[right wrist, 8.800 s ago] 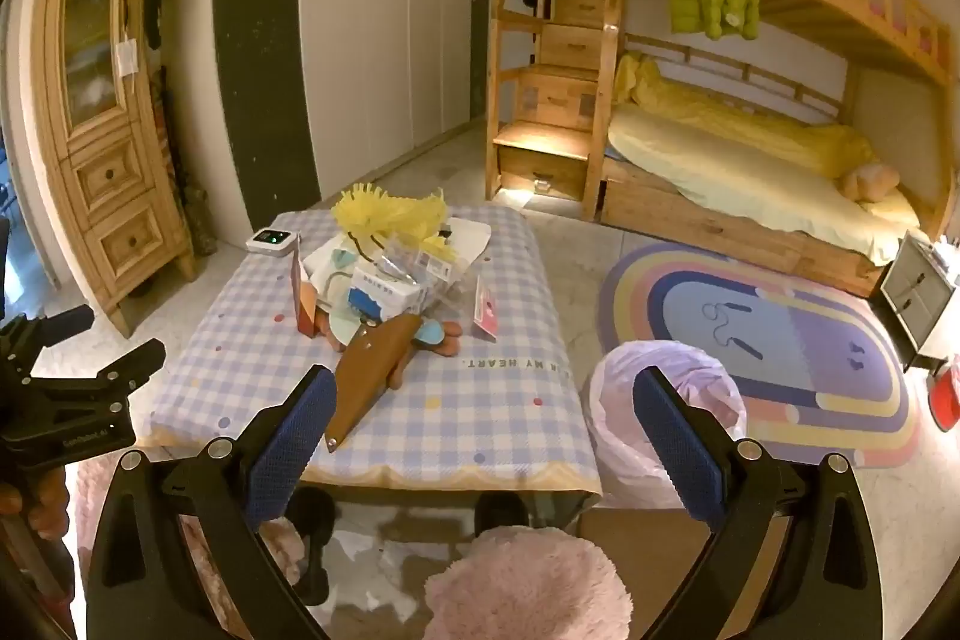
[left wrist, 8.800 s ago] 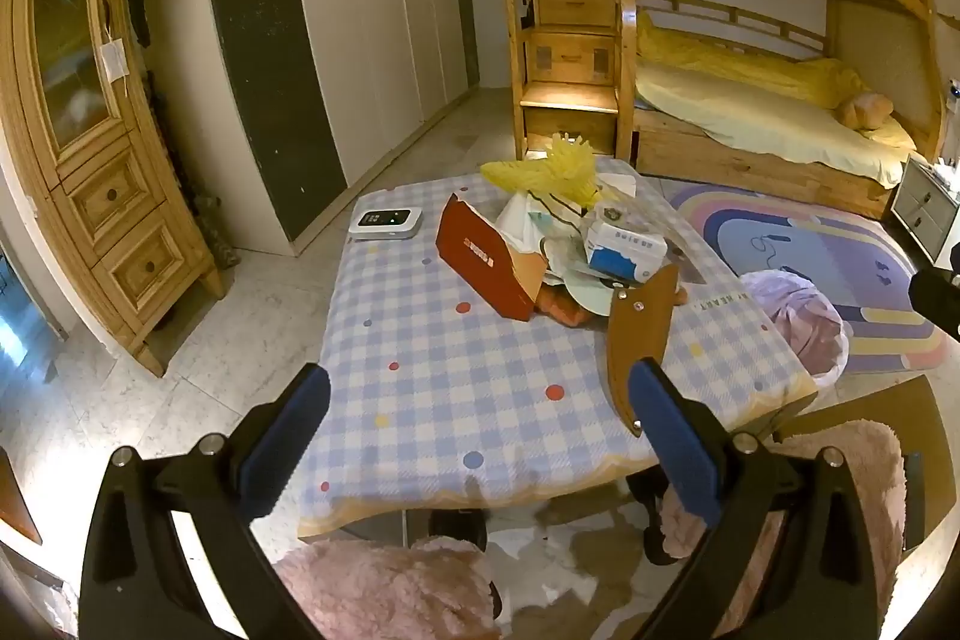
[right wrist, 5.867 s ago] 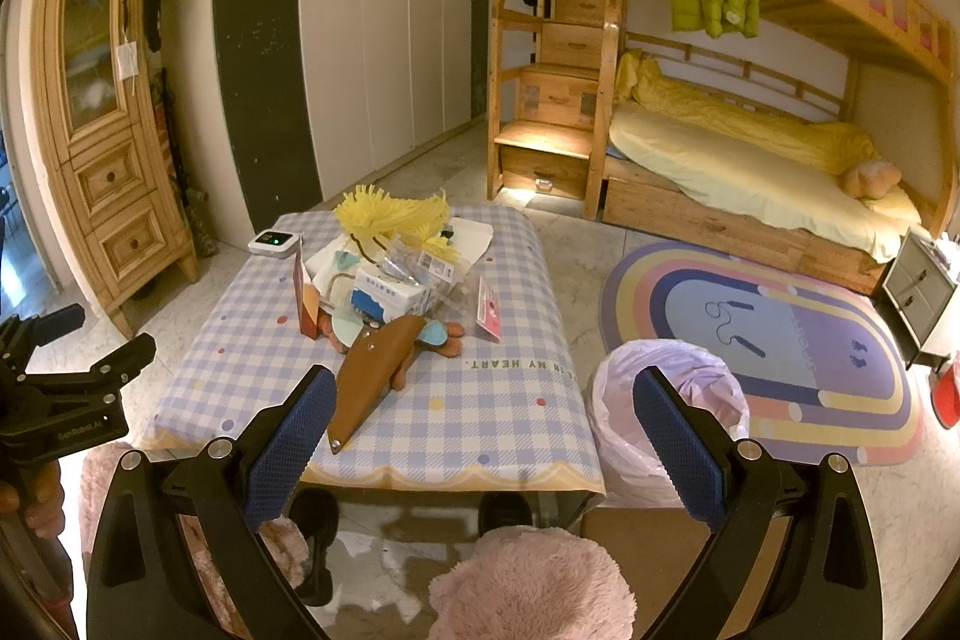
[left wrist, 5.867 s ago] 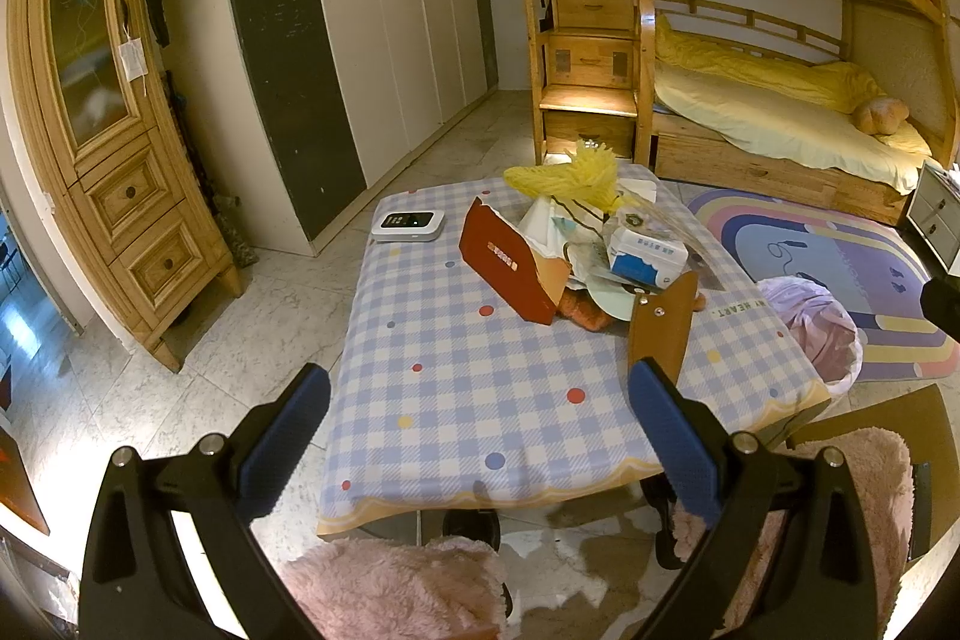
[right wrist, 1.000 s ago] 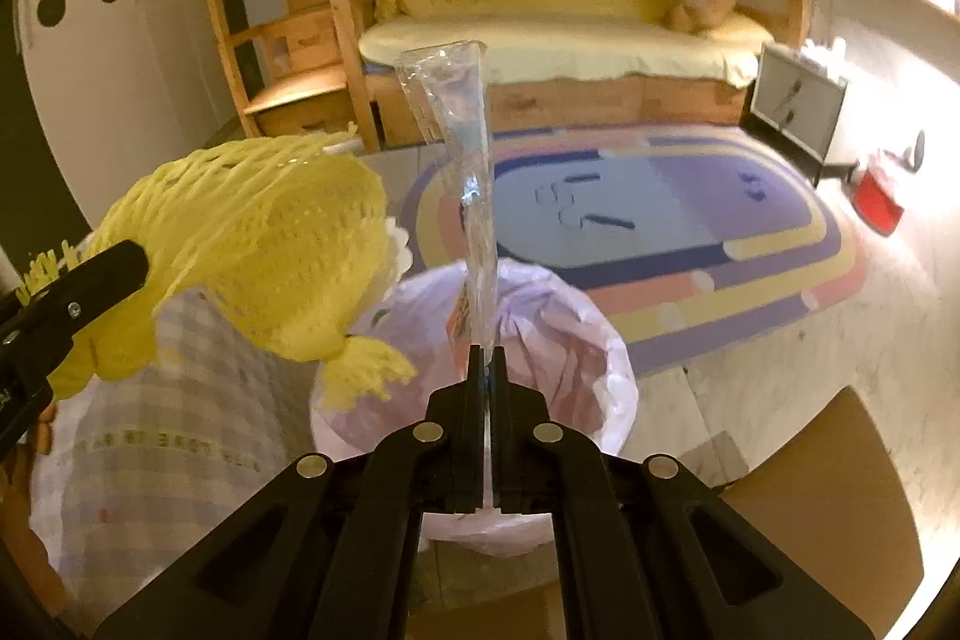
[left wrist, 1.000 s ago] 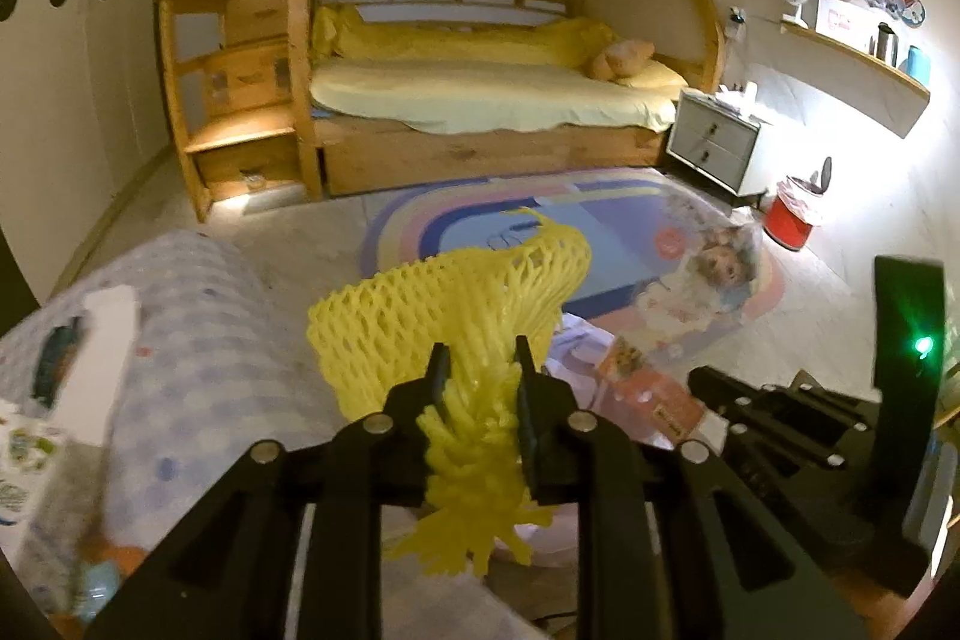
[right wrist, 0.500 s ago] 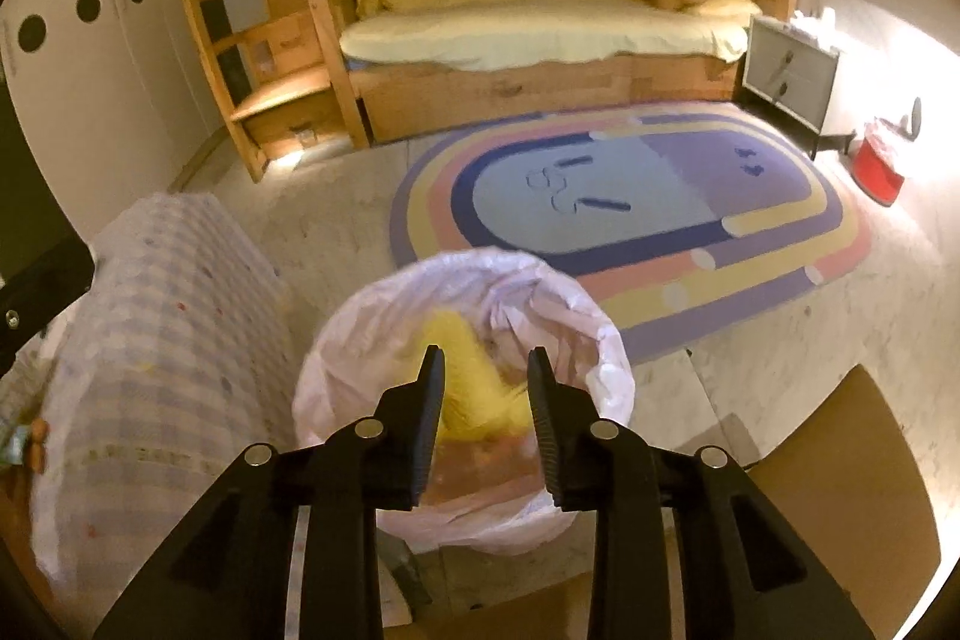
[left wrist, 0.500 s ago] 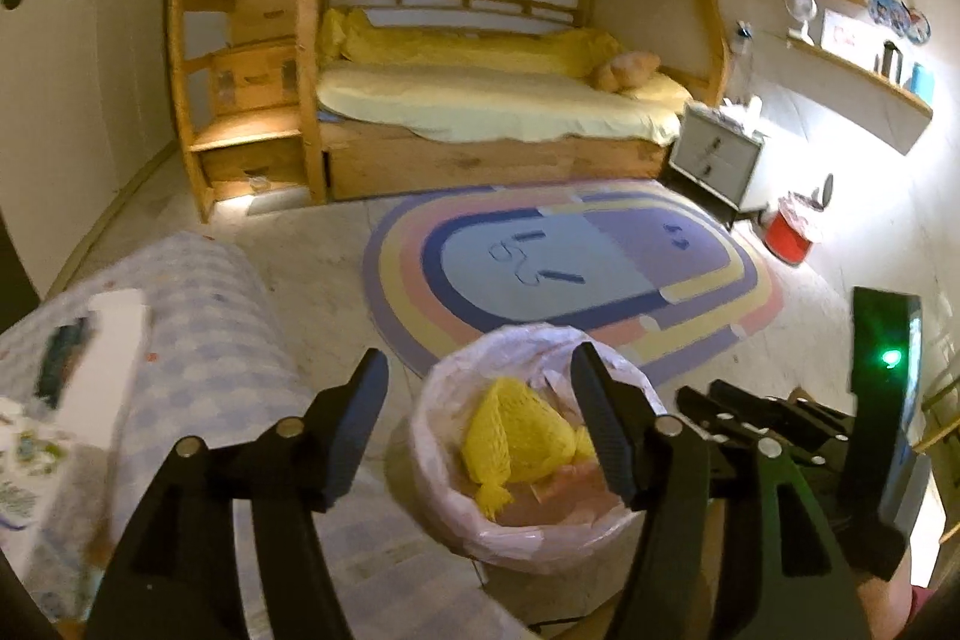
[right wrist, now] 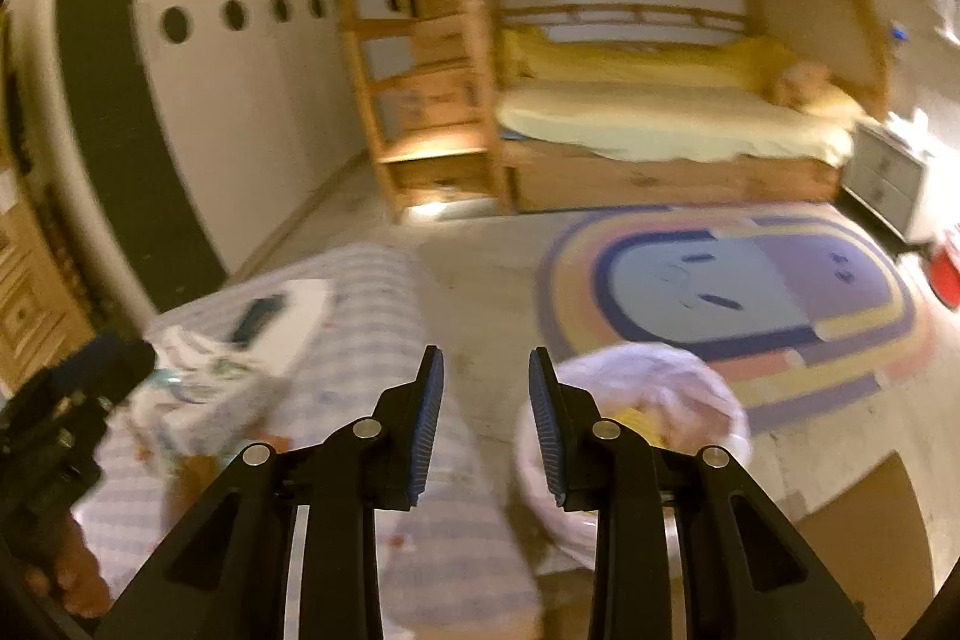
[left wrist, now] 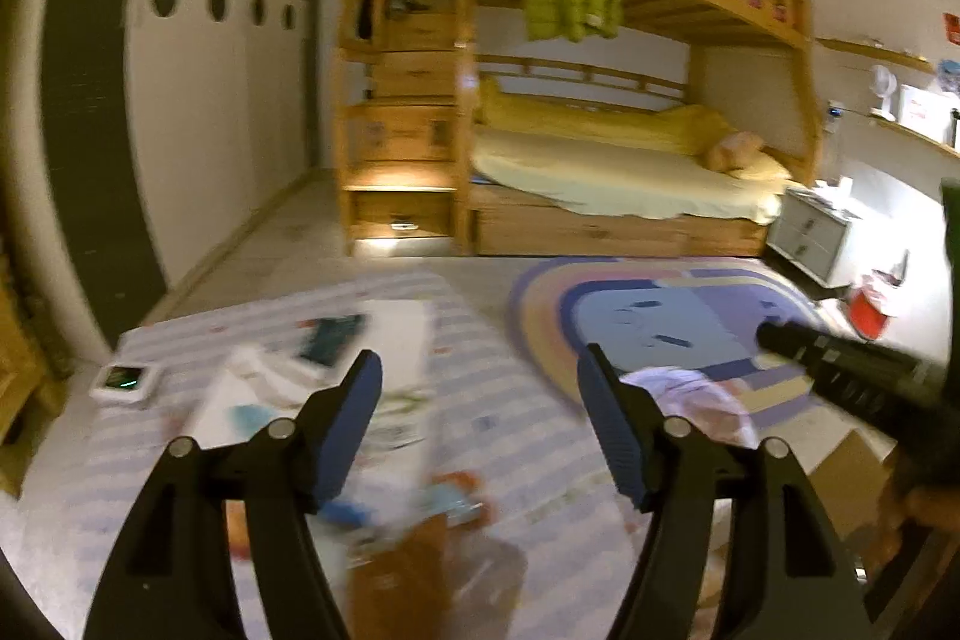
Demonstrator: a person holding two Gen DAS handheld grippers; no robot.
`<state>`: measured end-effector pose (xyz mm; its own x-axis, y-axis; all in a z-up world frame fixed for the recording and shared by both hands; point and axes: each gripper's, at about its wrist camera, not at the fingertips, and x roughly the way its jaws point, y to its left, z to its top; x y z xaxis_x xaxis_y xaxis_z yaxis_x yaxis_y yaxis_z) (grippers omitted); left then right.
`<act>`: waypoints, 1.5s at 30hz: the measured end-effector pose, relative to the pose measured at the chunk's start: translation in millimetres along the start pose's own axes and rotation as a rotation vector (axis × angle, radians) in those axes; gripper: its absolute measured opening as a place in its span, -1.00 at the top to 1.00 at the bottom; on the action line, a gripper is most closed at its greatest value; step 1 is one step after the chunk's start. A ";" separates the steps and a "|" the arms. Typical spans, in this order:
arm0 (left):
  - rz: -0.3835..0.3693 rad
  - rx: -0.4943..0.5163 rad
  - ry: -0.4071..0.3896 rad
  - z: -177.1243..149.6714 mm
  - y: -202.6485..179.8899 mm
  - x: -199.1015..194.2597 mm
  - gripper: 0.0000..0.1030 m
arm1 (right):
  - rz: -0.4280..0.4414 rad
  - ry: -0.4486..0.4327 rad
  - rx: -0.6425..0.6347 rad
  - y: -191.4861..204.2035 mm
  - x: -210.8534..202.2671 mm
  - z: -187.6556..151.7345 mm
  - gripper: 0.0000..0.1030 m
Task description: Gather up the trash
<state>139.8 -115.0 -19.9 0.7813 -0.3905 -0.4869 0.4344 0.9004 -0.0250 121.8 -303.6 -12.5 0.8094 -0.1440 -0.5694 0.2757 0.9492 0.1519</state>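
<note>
Left wrist view: both hand-held grippers empty, trash pile lower left, bag to the right.

The left hand-held gripper (left wrist: 480, 424) hangs wide apart directly over the trash pile (left wrist: 312, 400) on the counter (left wrist: 480, 340), nearer than the right hand-held gripper (right wrist: 486, 400), whose jaws stand slightly parted beside the trash bag (right wrist: 678, 388); the pile's long axis is blurred.

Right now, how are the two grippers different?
The left gripper is open wide; the right gripper is open only a little. The left one is over the checked table; the right one is between that table and the trash bag. Both are black with blue pads, and both hold nothing.
</note>
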 end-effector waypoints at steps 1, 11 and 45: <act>0.017 -0.009 0.005 -1.3 9.0 -2.1 -0.28 | 0.019 -0.001 -0.020 14.2 1.5 2.4 0.36; 0.253 -0.138 0.070 -34.1 127.1 -18.3 -0.28 | 0.186 0.009 -0.182 116.1 42.7 9.7 0.23; 0.264 -0.272 0.216 -48.5 147.2 42.0 -0.42 | 0.163 0.071 -0.214 117.2 72.7 -15.7 0.05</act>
<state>214.8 10.5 -86.4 0.7253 -0.1169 -0.6784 0.0761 0.9931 -0.0898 204.8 -198.4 -48.8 0.7938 0.0285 -0.6075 0.0229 0.9968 0.0767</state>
